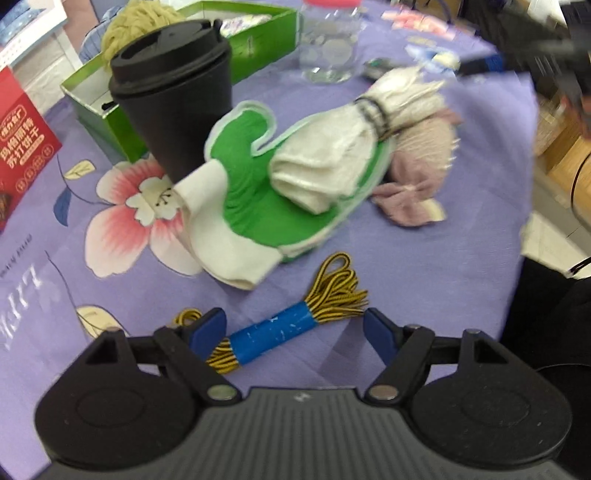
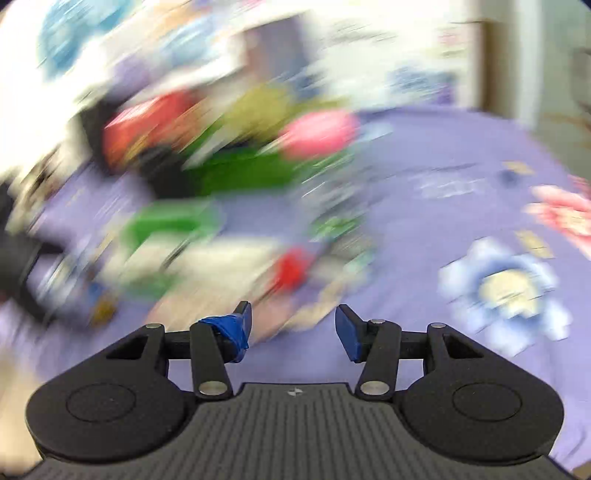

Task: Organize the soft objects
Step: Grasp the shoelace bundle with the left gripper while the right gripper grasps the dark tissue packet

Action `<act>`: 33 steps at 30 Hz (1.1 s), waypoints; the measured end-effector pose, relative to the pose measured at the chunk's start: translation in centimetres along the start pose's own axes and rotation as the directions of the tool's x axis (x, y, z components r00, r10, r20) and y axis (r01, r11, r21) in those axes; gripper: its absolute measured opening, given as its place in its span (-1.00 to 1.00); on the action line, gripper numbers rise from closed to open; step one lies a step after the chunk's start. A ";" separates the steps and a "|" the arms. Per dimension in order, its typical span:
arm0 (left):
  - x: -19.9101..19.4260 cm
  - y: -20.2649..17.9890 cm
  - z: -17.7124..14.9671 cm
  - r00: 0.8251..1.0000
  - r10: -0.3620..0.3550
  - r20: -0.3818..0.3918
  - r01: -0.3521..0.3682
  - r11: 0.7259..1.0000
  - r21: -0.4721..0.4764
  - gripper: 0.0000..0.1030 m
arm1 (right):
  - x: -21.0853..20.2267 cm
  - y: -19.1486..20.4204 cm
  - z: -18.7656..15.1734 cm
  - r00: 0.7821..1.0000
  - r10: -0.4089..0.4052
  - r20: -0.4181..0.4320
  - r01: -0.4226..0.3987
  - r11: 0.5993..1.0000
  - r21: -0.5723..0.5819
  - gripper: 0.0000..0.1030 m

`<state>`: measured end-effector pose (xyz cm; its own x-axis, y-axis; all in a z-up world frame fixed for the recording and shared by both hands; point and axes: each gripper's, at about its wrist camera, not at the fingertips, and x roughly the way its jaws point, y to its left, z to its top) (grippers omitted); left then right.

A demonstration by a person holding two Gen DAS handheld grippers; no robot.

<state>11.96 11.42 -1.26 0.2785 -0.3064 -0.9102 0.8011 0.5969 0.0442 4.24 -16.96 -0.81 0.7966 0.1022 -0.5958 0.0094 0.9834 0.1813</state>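
In the left wrist view my left gripper [image 1: 295,326] is open, its blue pads on either side of a bundle of yellow-and-black laces wrapped in blue tape [image 1: 284,328] lying on the purple cloth. Beyond it lie a green-and-white glove [image 1: 255,199], a rolled white towel tied with a black band [image 1: 332,158] on top of it, and a pink cloth [image 1: 421,173]. A green box [image 1: 184,77] holds beige yarn [image 1: 136,26]. My right gripper [image 2: 293,325] is open and empty above the cloth; its view is heavily blurred.
A black lidded cup [image 1: 173,92] stands in front of the green box. A clear jar with a red lid [image 1: 328,40] stands behind. A red snack box [image 1: 22,147] is at the left. The table edge [image 1: 524,206] runs down the right.
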 end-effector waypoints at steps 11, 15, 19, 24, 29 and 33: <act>0.8 1.0 0.3 0.999 -0.039 -0.037 0.041 0.997 0.070 0.51 | 9.6 0.3 2.2 0.985 -0.129 -0.115 0.121 0.990 -0.076 -0.26; 0.9 1.8 -0.2 0.997 -0.076 -0.012 0.077 0.995 0.062 0.52 | 9.9 -0.6 2.0 0.990 -0.110 -0.092 0.103 0.992 -0.079 -0.22; 0.8 2.1 -0.6 0.996 -0.085 0.008 0.084 0.994 0.068 0.52 | 9.7 -1.1 1.5 0.994 -0.096 -0.060 0.093 0.994 -0.054 -0.19; -0.3 2.3 -1.4 0.998 -0.063 0.020 0.062 0.998 0.032 -0.02 | 9.3 -0.9 1.3 0.993 -0.100 -0.054 0.095 0.991 -0.089 -0.25; -2.9 2.6 -3.4 0.999 -0.030 0.041 0.034 0.996 -0.086 -0.72 | 7.8 -1.7 0.6 0.998 -0.057 -0.036 0.053 0.994 -0.100 -0.40; -5.8 3.6 -4.5 0.991 -0.004 0.136 0.037 0.971 -0.238 -0.72 | 6.1 -2.6 0.2 0.999 -0.035 -0.023 0.033 0.996 -0.083 -0.40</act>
<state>10.85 18.63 2.33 0.3446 -0.4066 -0.8461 0.6614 0.7448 -0.0885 9.19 -18.90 -4.81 0.7818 0.0710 -0.6195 -0.0142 0.9953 0.0962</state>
